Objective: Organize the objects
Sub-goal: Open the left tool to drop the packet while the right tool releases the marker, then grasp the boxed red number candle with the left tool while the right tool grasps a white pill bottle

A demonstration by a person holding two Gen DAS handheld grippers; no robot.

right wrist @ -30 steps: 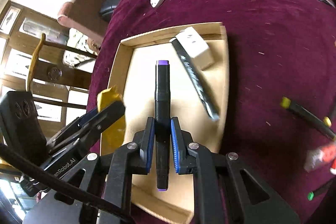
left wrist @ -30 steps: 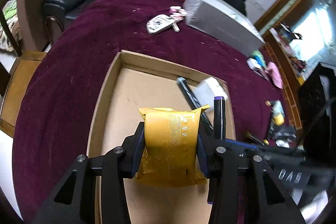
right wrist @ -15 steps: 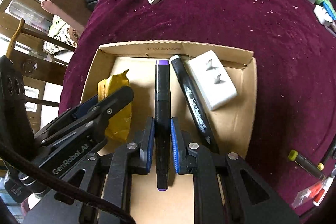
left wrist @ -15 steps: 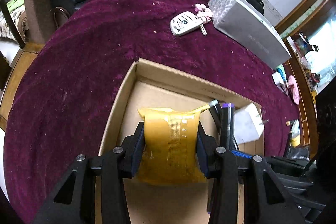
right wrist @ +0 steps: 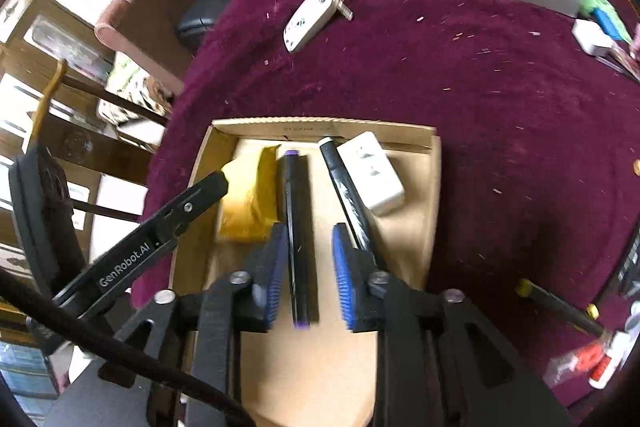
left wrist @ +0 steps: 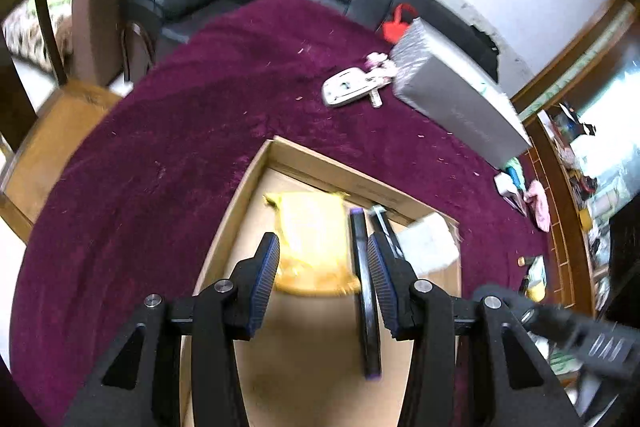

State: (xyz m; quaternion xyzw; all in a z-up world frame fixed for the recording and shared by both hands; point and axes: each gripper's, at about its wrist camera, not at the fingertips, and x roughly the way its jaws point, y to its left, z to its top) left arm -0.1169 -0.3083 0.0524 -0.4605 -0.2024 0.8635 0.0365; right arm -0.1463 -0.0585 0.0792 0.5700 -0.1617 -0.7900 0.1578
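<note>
Both tongs, left and right, have just opened (nothing gripped); yellow packet and purple-capped marker lie in the cardboard tray.

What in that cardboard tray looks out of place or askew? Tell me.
Little stands out. In the shallow cardboard tray, the yellow foil packet, purple-capped black marker and white plug adapter lie roughly side by side. Only the white-tipped black marker slants, leaning against the adapter.
</note>
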